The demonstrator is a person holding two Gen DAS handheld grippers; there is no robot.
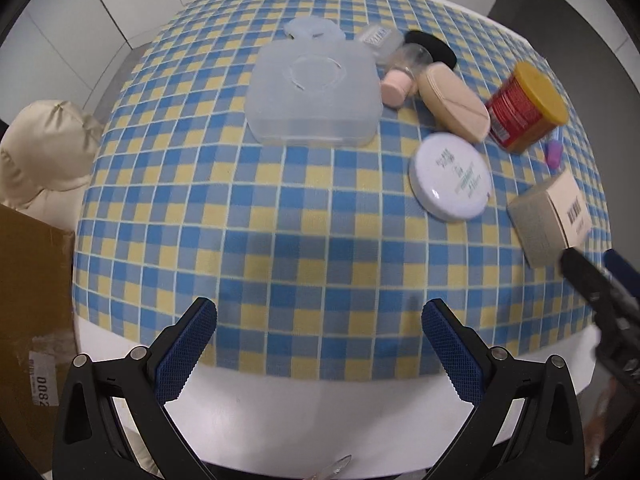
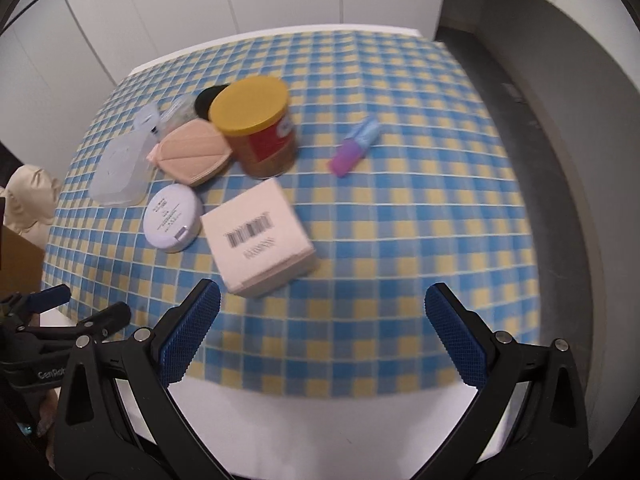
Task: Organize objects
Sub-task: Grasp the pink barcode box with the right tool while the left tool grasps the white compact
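Note:
Objects lie on a blue-and-yellow checked cloth (image 1: 280, 220). A clear plastic case (image 1: 314, 88) sits at the back, with a beige puff pouch (image 1: 454, 102), a pink sponge (image 1: 396, 88), a black pad (image 1: 434, 48) and a red jar with a yellow lid (image 1: 528, 108) to its right. A round white compact (image 1: 450, 178) and a beige box with a barcode (image 2: 260, 238) lie nearer. A purple and blue tube (image 2: 356, 146) lies alone. My left gripper (image 1: 320, 344) is open over the cloth's front edge. My right gripper (image 2: 322, 332) is open just short of the box.
A cardboard box (image 1: 32, 312) and a beige cushion (image 1: 44, 148) stand left of the table. The white table edge (image 1: 320, 412) runs under both grippers. A grey wall strip (image 2: 560, 140) borders the table on the right. The right gripper's fingers (image 1: 588, 276) show beside the beige box.

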